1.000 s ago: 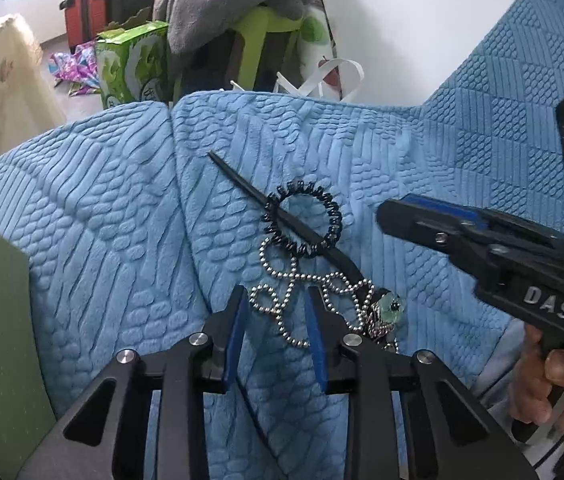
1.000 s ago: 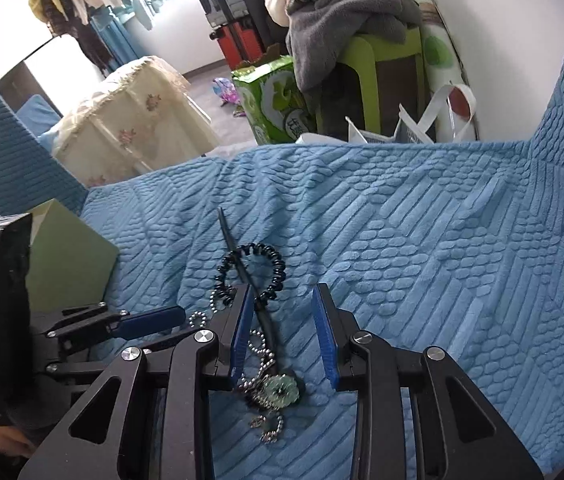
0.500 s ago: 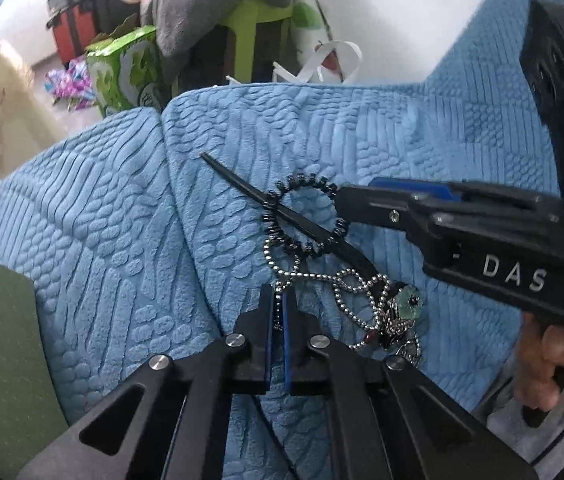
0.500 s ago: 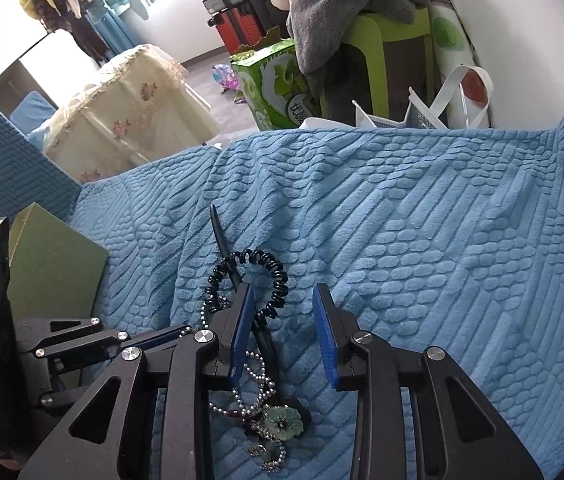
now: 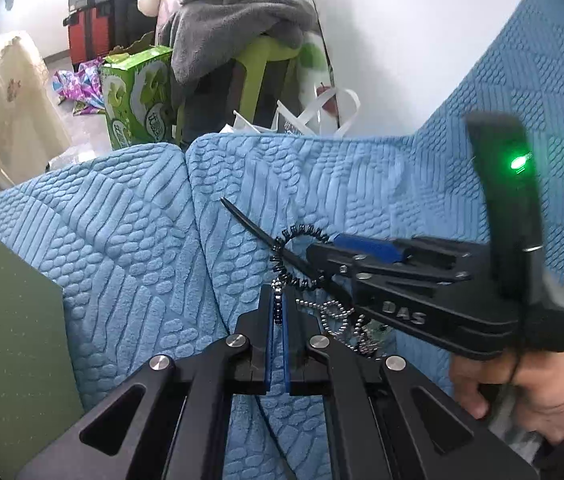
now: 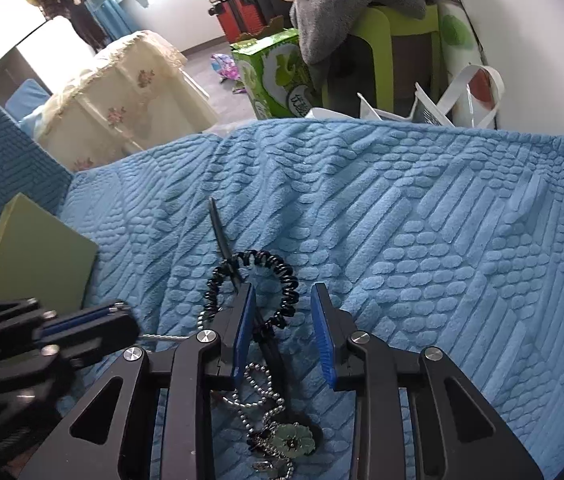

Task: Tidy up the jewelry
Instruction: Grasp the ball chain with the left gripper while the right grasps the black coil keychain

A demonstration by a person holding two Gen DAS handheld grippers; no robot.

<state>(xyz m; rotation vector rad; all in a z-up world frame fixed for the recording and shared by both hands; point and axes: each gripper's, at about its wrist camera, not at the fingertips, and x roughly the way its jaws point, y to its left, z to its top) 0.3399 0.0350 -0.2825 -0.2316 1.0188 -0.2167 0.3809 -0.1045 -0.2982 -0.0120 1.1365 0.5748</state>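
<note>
Now the left gripper (image 5: pixel 278 312) has clamped the bead chain (image 5: pixel 334 310).

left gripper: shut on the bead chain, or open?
Shut on it. In the left wrist view the left gripper has its blue pads together with the bead chain pinched between their tips.

Shiny metal bead chain (image 6: pixel 259 385) and glossy black coiled plastic band (image 6: pixel 256 288) lie on a plush, embossed blue cloth cover (image 6: pixel 422 248).

Bright daylight from bkgd window, soft shadows, strong fisheye warp w/ dark corners, slight motion blur.
</note>
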